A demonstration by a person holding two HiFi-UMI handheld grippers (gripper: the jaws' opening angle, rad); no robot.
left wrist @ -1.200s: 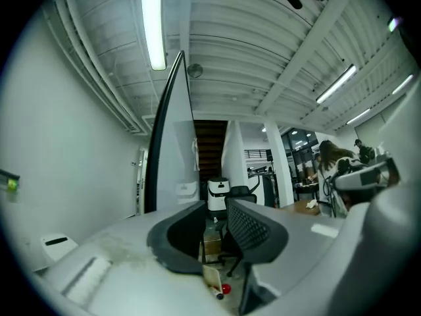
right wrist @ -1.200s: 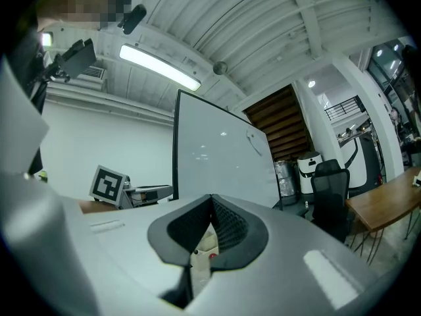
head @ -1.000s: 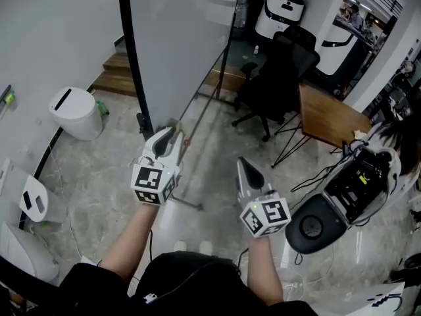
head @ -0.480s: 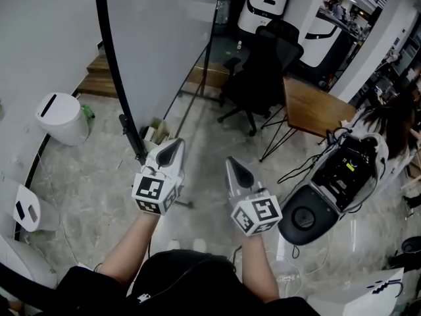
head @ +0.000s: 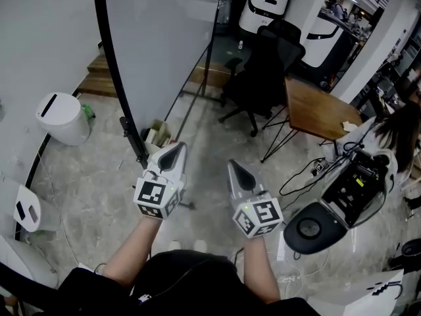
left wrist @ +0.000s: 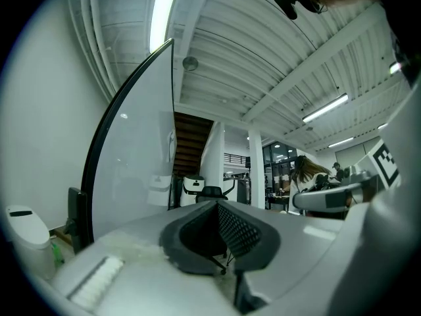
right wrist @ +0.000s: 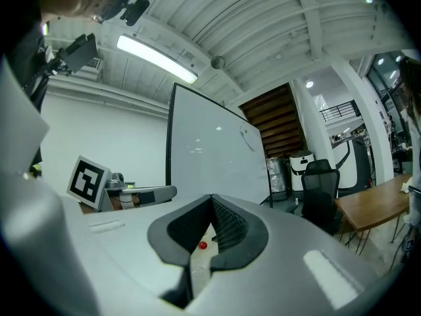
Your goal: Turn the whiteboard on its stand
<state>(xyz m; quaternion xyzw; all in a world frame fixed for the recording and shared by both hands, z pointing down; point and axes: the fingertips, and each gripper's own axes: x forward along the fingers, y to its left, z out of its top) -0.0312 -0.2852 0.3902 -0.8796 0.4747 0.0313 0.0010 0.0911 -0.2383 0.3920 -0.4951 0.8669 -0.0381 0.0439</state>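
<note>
I see the whiteboard standing upright on the stone floor straight ahead. It is just beyond my left gripper and apart from it. Its face is pale and nearly blank, with a faint scribble near one top corner, and it is edged in thin black. A black stand carries it. The left gripper's jaws are pressed together on nothing. The right gripper, alongside, is likewise closed and empty.
</note>
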